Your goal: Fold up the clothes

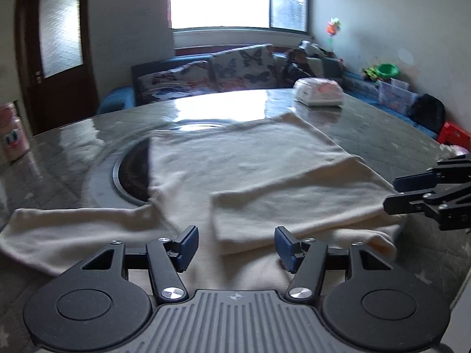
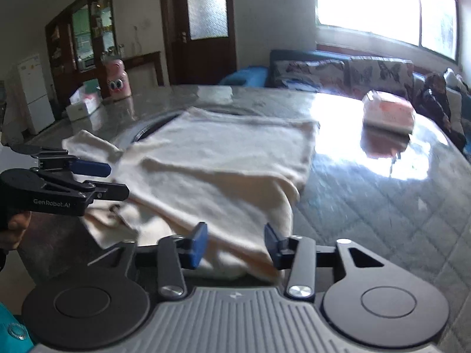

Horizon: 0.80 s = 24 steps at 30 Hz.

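Bright window light bounces off the glossy grey bench point(image 1: 368, 123) in front of me, with a butterfly-print sofa point(image 1: 235, 67) along the wall behind it. My left gripper point(image 1: 235, 245) hangs just over the near edge of the cream garment point(image 1: 235, 158), blue pads point(image 1: 187, 247) standing apart, nothing between them but open air above the cloth. My right gripper point(image 2: 235, 245) is the same story: jaws parted, no fabric pinched, hovering at the garment's near right corner. From the left wrist view I can see that right gripper point(image 1: 394, 194) poking in from the right edge, beside the folded-over flap. From the right wrist view the left gripper point(image 2: 117, 181) comes in from the left, a hand point(image 2: 14, 229) wrapped on its handle. The garment lies spread flat on the bench, one sleeve trailing off to the left, the right side doubled over onto the body. It covers part of a round dark inset point(image 1: 132, 173) in the bench top. Beyond it sits a white and pink pack point(image 1: 319, 91), wipes perhaps, too blurred to be sure. Far left stands a pink cartoon-faced container point(image 2: 117, 81).
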### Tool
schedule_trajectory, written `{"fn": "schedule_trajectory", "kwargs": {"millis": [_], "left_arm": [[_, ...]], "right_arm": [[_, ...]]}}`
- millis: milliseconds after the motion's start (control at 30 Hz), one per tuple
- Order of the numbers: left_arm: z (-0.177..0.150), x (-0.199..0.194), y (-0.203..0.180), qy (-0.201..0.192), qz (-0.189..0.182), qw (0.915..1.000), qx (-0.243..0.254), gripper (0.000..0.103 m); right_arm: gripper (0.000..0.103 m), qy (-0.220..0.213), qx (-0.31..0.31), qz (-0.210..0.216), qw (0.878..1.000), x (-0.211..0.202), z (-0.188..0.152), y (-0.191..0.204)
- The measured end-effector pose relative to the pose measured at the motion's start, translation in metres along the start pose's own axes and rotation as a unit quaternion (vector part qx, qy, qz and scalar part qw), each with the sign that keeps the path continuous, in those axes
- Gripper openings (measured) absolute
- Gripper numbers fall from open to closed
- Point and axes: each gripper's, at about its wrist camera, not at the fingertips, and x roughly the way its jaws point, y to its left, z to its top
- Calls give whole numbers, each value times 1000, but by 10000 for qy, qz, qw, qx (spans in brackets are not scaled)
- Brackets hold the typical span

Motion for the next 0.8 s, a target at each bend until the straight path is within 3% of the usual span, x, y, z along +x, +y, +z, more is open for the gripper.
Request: {"fn": "schedule_trajectory", "kwargs": {"millis": [133,233,333,500,700,733,800], "left_arm": [[2,-8,29,-117,567,9975,-394,68],[3,-11,61,-118,1208,9895,-787,70],[2,-12,93,-119,1893,9753,-1134,70],[-3,-10,144,-103,2977,9408,-1618,69],[-10,-4,191,26,3453,9110,-2257,64],[-11,-3,196,43,3463,9092,-2310,64],[-13,0,203,92,3392,9094,-2406,50]], "right_arm": [[50,-18,-66,157,9999,13,7,10],[51,140,-123,213,9996,24,7,15],[55,148,-157,265,9994,26,9,19],[57,99,-194,284,9994,23,13,22],[58,144,-199,269,9993,21,15,23],[58,147,-199,266,9993,21,15,23],[58,144,-199,256,9994,21,16,23]]}}
